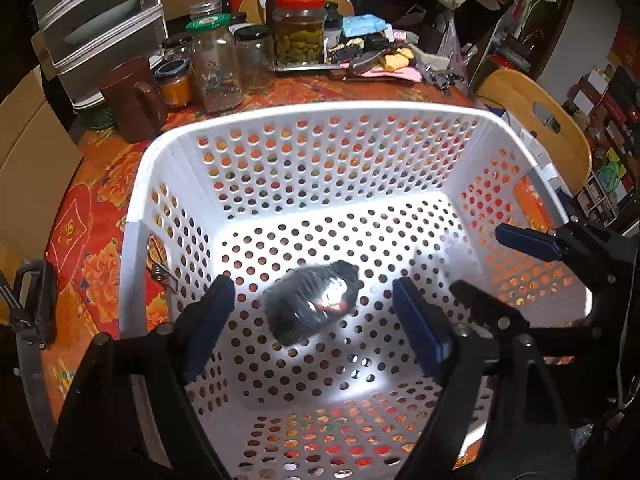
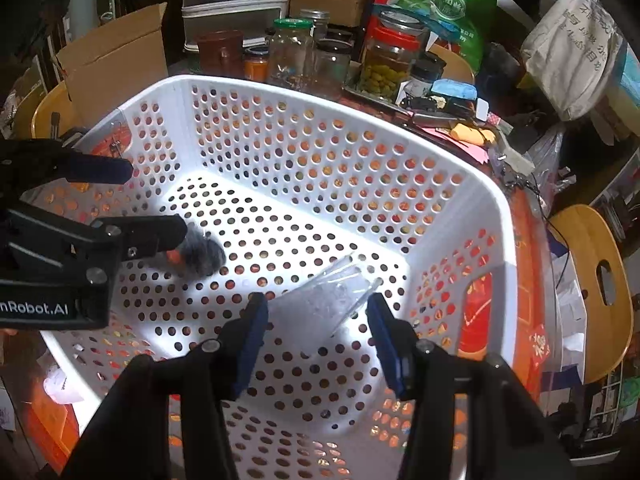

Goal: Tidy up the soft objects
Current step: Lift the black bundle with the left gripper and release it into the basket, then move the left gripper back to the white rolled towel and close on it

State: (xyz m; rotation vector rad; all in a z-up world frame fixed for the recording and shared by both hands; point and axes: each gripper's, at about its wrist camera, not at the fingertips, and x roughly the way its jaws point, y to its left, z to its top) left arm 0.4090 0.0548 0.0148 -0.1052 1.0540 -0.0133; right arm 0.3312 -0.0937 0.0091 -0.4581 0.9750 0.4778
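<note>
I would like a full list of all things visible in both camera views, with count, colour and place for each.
basket: one, white with holes, on the table.
dark bundle: one, black-grey in clear wrap, in the basket between the left tongs' fingers, not pressed.
clear bag: one, transparent, in the basket between the right tongs' fingers.
tablecloth: one, red-orange with flowers, under the basket.
jars: several, glass, behind the basket; one with a red lid holds green-yellow pieces.
brown mug: one, behind the basket at the left.
drawer unit: one, grey, far left.
chair: one, wooden, at the right.
left tongs: blue pads, open.
right tongs: blue pads; grip unclear.
</note>
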